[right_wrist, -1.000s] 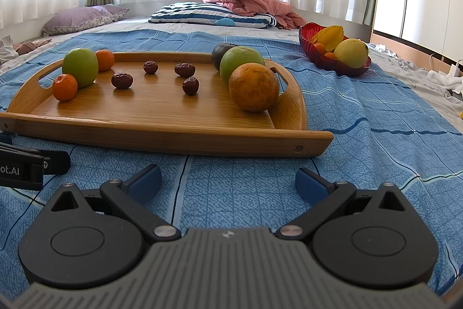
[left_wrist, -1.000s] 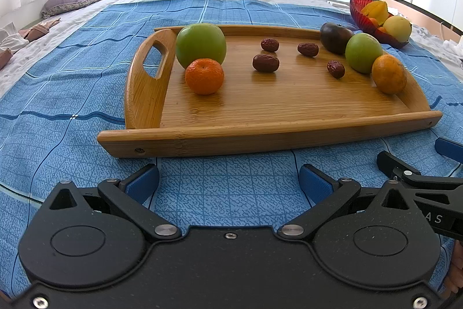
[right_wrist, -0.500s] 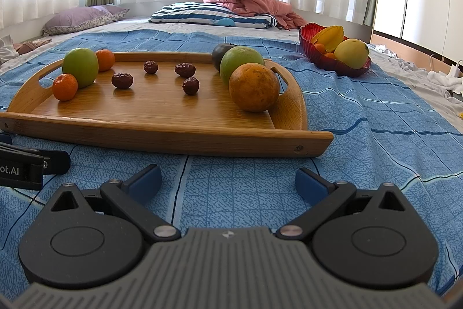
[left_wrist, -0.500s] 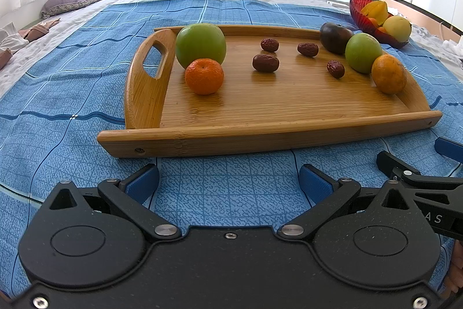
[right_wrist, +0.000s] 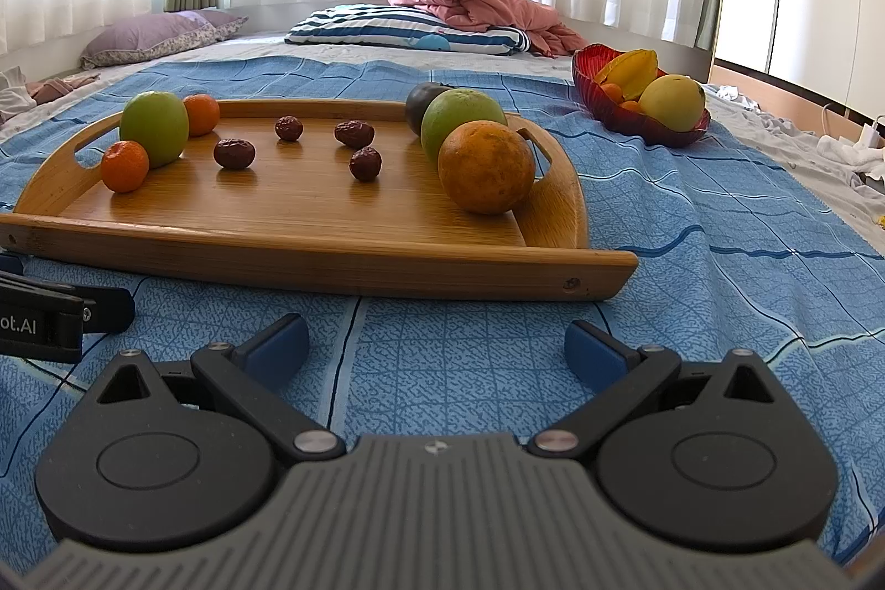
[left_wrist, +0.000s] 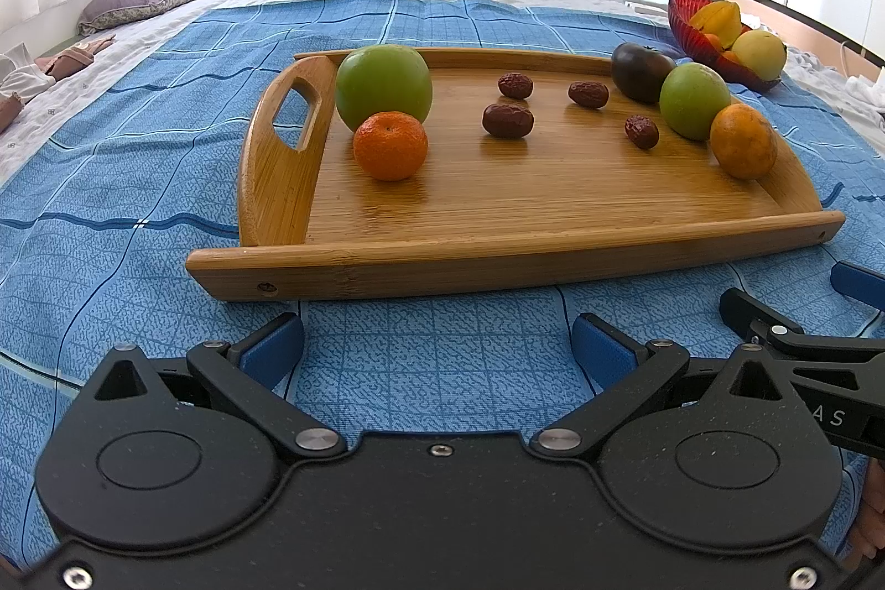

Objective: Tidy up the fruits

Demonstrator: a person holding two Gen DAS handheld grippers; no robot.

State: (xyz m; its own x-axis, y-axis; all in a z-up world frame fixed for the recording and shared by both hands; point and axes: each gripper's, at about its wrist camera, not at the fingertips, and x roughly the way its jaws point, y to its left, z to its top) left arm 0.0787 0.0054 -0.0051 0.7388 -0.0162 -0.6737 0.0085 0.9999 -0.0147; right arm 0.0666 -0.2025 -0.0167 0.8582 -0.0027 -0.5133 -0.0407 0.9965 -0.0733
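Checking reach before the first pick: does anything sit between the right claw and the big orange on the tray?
Only the tray front rim lies between the open right claw and the orange; no fruit blocks it.

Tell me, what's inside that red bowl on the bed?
The red bowl holds a yellow starfruit, a pale yellow round fruit and some small orange fruits. Anything lower down is hidden by these and the bowl's wall.

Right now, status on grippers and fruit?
Left gripper and right gripper: jaws open, empty. Fruit loose on wooden tray, red bowl partly filled. Nothing in the way.
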